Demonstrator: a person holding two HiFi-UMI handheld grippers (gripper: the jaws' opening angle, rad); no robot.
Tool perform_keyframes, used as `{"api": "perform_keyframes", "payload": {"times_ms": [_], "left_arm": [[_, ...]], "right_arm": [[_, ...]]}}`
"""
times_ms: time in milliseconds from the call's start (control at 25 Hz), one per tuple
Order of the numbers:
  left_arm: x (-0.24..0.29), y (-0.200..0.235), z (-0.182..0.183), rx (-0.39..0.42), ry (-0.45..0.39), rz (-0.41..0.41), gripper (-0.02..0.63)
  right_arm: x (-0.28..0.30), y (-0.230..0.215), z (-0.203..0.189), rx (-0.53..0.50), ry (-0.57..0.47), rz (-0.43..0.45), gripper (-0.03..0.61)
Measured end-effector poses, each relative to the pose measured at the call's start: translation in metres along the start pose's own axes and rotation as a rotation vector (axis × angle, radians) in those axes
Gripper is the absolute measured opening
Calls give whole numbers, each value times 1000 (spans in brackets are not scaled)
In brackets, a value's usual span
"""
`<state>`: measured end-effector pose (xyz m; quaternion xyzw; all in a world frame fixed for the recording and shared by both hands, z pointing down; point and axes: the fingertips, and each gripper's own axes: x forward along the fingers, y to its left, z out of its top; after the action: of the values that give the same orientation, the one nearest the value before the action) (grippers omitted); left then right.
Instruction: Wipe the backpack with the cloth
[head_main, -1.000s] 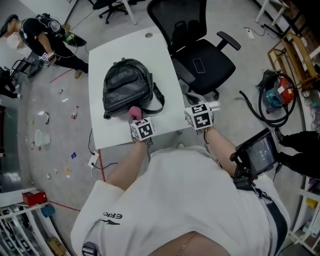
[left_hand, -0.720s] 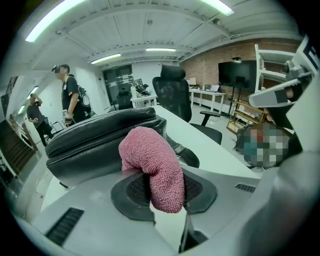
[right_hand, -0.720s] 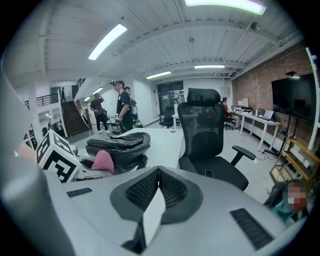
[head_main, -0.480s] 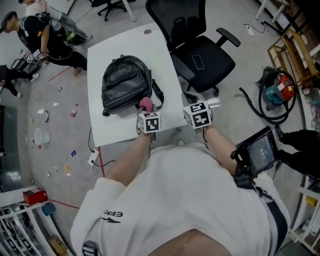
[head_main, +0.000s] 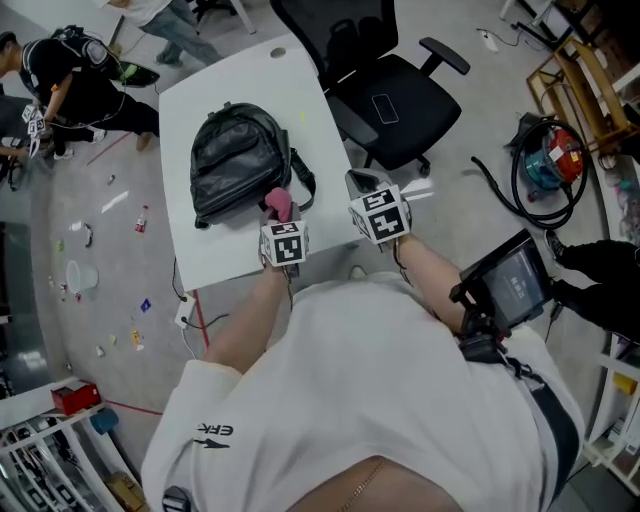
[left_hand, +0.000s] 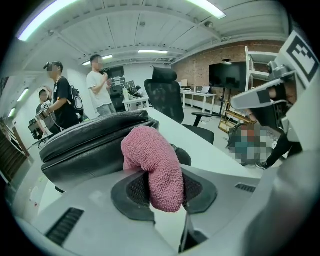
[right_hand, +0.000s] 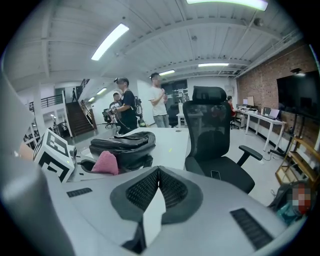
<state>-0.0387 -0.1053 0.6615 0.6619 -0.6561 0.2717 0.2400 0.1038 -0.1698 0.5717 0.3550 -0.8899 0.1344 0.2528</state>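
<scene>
The black leather backpack (head_main: 240, 165) lies flat on the white table (head_main: 205, 95), its straps trailing toward the table's right edge. The left gripper (head_main: 279, 218) has its jaws clamped on a pink terry cloth (head_main: 278, 204), and the cloth's folded end presses against the near right side of the backpack. The right gripper (head_main: 365, 190) hovers at the table's near right corner, clear of the bag, with its jaws closed together on nothing. Just past that corner stands a black office chair (head_main: 395, 95) with a phone (head_main: 382, 108) lying on its seat. It crowds the table's right side. On the floor farther right sits a red and teal vacuum cleaner (head_main: 552, 172) ringed by its hose. Other people stand and crouch beyond the table's far left.
</scene>
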Motion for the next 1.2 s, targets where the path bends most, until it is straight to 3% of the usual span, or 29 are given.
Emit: {"api": "perform_keyframes", "payload": {"times_ms": [280, 480, 720, 1040, 1200], "left_arm": [[-45, 26, -17, 54, -94, 95, 92], [-77, 88, -26, -30, -117, 226, 92], [-103, 163, -28, -76, -130, 320, 92], [-100, 254, 0, -55, -182, 309, 92], [-76, 296, 19, 35, -184, 234, 92]], "right_arm": [[18, 21, 9, -6, -20, 100, 5], [47, 45, 30, -28, -36, 185, 5], [67, 61, 50, -41, -42, 199, 5], [95, 79, 70, -70, -37, 143, 5], [106, 81, 79, -61, -31, 76, 5]]}}
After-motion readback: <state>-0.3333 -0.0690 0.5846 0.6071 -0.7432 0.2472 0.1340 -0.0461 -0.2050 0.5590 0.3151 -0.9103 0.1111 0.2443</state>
